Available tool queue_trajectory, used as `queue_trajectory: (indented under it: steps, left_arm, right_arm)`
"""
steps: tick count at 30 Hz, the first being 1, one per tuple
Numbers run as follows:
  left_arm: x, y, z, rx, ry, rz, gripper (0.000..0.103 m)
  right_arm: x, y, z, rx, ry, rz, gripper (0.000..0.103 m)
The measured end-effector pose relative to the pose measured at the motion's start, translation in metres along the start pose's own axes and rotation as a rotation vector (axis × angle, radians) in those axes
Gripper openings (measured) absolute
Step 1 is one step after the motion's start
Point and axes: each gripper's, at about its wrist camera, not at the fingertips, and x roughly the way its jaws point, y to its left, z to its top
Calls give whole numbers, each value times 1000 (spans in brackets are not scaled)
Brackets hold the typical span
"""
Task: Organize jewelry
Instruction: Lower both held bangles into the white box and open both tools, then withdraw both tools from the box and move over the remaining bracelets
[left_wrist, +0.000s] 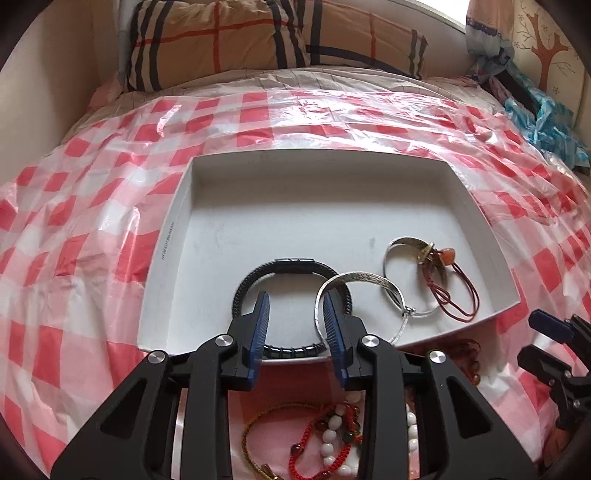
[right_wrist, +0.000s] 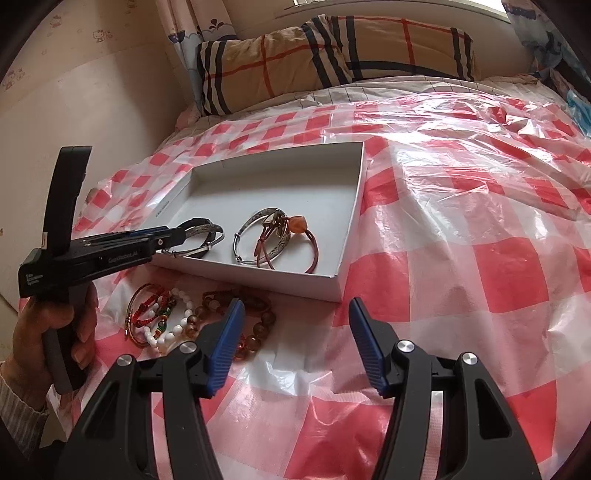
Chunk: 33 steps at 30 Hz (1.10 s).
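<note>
We had the left gripper (left_wrist: 297, 325) poised over the near edge of the white cardboard tray (left_wrist: 173, 236), its blue fingers (left_wrist: 258, 325) parted and clamped on nothing. Between and just under them lay a black braided bracelet (left_wrist: 280, 264) and an overlapping silver mesh bangle (left_wrist: 354, 280), both inside the tray. Farther right in the tray sat a second silver bangle (right_wrist: 255, 236) tangled with a dark red cord bracelet carrying an orange stone (right_wrist: 299, 225).

The right gripper (right_wrist: 295, 339) hung above the red-and-white checked plastic sheet (right_wrist: 498, 277), fingers spread wide and empty, near the tray's front corner.

Still outside the tray, on the sheet in front of it, was a loose heap: a white bead bracelet (right_wrist: 173, 332), an amber bead bracelet (right_wrist: 258, 321) and red and gold braided cord bracelets (right_wrist: 147, 302).

We judged the sorting roughly half done, with the heap left to move. The main risk lay in that heap, since the strands overlapped, so closing on one could have dragged its neighbours along or dropped them short of the tray. The thin, crinkled plastic could also have been pinched up with a bracelet. In the tray, the left fingers stood close enough to the silver mesh bangle to snag it and disturb the black one when lifting away.
</note>
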Motion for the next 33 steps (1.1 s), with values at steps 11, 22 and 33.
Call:
queue_trajectory:
  steps: [11, 22, 33]
  left_arm:
    - [-8, 18, 12, 12, -24, 35, 31]
    - [-52, 49, -65, -275, -33, -57, 49]
    - [-79, 29, -79, -238, -128, 0, 74]
  right_arm:
    - [-1, 3, -5, 5, 12, 13, 57]
    - [-1, 6, -14, 8, 11, 10, 57]
    - [2, 16, -20, -31, 27, -111, 57]
